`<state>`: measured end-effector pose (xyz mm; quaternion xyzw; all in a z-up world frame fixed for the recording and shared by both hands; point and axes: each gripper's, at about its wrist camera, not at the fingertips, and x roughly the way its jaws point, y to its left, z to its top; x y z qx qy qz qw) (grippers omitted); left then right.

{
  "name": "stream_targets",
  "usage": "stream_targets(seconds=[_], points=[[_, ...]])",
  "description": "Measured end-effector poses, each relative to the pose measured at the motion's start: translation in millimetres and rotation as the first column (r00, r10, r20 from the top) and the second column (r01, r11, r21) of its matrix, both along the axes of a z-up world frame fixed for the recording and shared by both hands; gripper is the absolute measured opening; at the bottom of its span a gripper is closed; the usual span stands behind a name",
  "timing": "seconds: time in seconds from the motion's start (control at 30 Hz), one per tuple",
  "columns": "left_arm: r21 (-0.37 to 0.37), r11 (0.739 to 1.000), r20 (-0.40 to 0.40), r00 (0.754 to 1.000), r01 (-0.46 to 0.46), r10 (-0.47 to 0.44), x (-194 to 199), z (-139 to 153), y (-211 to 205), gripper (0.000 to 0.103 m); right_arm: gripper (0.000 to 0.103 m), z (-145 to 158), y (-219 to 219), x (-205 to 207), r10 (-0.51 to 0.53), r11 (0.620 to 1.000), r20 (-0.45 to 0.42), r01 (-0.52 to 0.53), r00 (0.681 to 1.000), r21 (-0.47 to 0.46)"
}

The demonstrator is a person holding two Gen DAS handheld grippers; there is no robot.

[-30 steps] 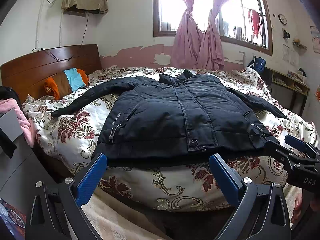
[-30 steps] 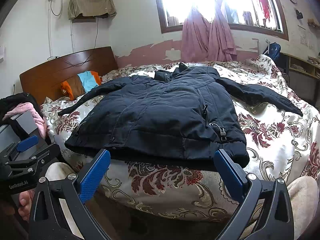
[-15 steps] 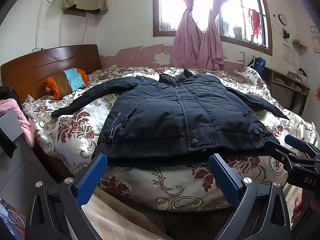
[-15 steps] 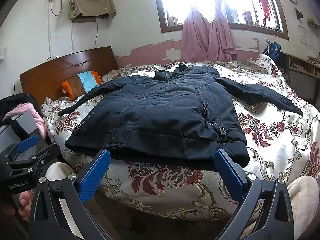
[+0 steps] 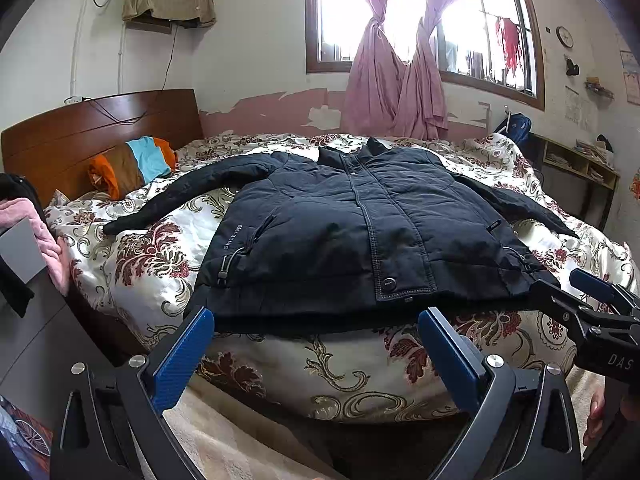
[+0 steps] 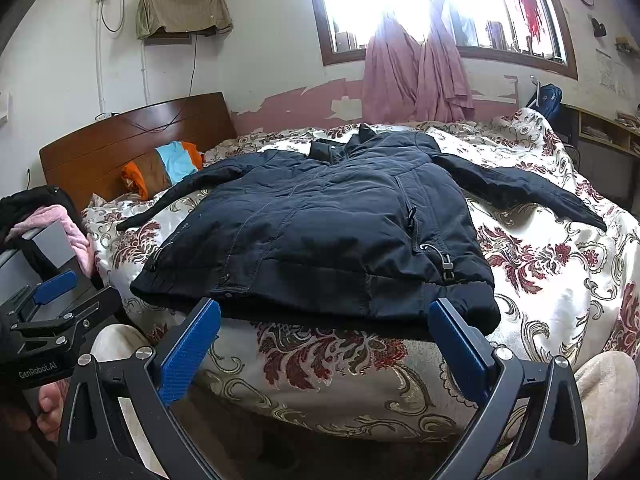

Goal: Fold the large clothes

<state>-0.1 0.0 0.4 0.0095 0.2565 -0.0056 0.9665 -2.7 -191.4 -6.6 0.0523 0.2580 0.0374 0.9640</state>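
Jacket flat on bed. Left gripper, right gripper: jaws wide apart, holding nothing.

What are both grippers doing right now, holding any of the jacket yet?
Left gripper: open, holding nothing, short of the jacket hem.
Right gripper: open, holding nothing, also short of the hem.

We're getting daylight pouring through the window at top centre; in the right wrist view that window blows out to pure white glare. We see the dark jacket keeping its stitching sharp, with soft shadow beneath its hem. Fisheye bending curves the walls, and the corners fall black.
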Motion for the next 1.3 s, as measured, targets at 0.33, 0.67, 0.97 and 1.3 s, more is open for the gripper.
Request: stream_targets(seconds=[0.33, 0.67, 0.97, 1.3], points=[[0.001, 1.000, -0.001, 1.000, 0.000, 0.000, 0, 0, 0, 0.103, 0.102, 0, 0, 0, 0.000, 1.000, 0.000, 0.000, 1.000, 0.000], [0.000, 1.000, -0.002, 1.000, -0.001, 0.001, 0, 0, 0, 0.103, 0.102, -1, 3, -1, 0.001, 1.000, -0.007, -0.001, 1.000, 0.001], [0.002, 1.000, -0.039, 0.999, -0.015, 0.015, 6, -9, 2, 0.103, 0.102, -11, 2, 7, -0.055, 0.998, -0.073, 0.055, 0.996, -0.005], [0.015, 0.997, -0.116, 0.991, -0.071, 0.072, 24, -18, 8, 0.103, 0.102, -5, -8, 14, -0.118, 0.993, -0.133, 0.116, 0.984, -0.027]])
